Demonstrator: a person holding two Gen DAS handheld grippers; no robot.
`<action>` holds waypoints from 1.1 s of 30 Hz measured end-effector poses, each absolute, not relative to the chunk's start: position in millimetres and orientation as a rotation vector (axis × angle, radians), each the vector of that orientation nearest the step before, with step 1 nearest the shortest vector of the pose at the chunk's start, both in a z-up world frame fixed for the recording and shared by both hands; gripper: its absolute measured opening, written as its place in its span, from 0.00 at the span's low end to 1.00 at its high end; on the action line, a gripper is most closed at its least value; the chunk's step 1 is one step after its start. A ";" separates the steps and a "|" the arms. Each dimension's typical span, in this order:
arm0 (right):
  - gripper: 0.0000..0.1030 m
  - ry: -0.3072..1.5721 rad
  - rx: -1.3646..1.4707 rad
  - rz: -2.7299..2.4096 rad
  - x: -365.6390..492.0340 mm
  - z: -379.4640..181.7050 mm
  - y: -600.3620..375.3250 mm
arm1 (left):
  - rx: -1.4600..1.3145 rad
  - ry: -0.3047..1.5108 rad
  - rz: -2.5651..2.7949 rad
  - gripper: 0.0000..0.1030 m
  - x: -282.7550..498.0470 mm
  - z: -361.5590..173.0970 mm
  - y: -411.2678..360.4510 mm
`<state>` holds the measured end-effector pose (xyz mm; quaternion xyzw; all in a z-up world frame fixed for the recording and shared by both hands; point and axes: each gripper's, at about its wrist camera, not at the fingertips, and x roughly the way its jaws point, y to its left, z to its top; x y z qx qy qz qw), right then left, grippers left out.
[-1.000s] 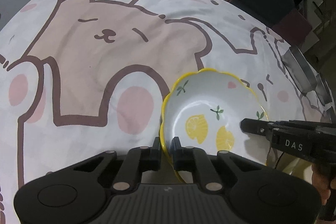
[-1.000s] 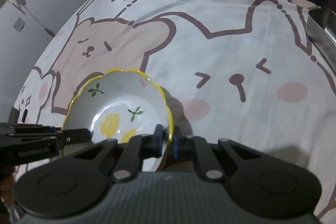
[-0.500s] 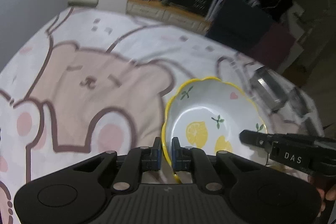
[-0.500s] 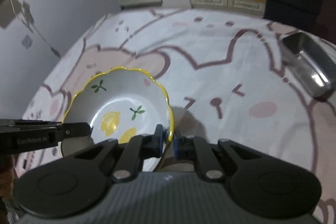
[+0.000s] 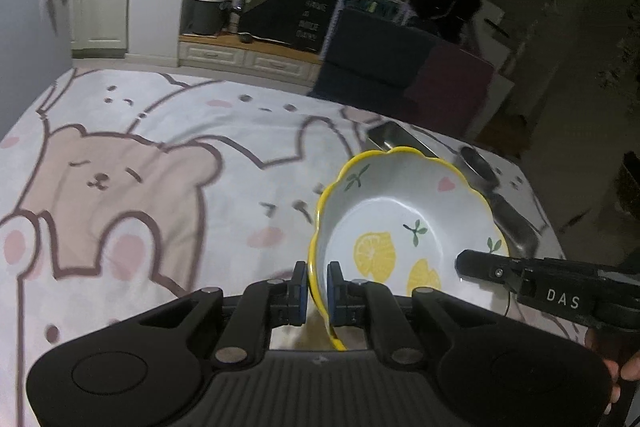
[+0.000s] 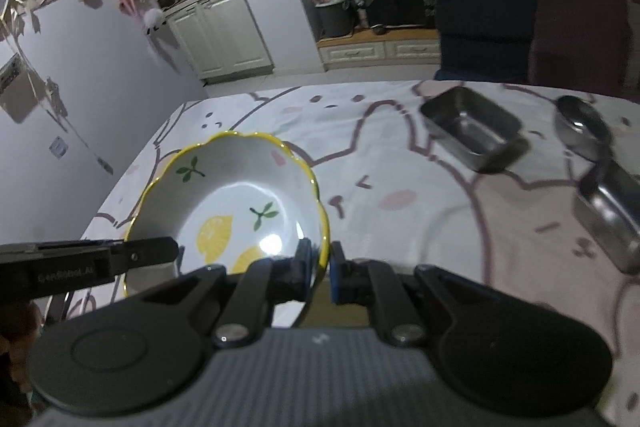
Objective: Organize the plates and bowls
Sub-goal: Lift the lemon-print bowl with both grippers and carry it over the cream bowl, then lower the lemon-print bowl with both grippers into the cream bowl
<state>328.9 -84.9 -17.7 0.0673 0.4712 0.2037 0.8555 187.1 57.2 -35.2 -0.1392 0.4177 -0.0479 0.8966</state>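
Kitchen shelves, white cabinets, dark sofa behind table. We see tablecloth (image 5: 132, 187) with bear cartoon covering whole surface. Steel rectangular tray (image 6: 472, 129) and other steel vessels (image 6: 608, 211) sit far right on cloth, well apart from bowl. We hold lemon-print bowl (image 5: 404, 223) with scalloped yellow rim, raised clear of cloth, tilted. Our left gripper (image 5: 317, 285) nearly closed, pads pinching bowl's left rim wall between them. Our right gripper (image 6: 320, 265) likewise clamped on opposite rim, one pad inside, one outside.
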 end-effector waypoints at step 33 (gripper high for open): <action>0.11 1.175 -0.013 0.289 295.4 -69.4 -116.0 | -0.318 1.061 -0.203 0.14 193.0 -136.5 24.3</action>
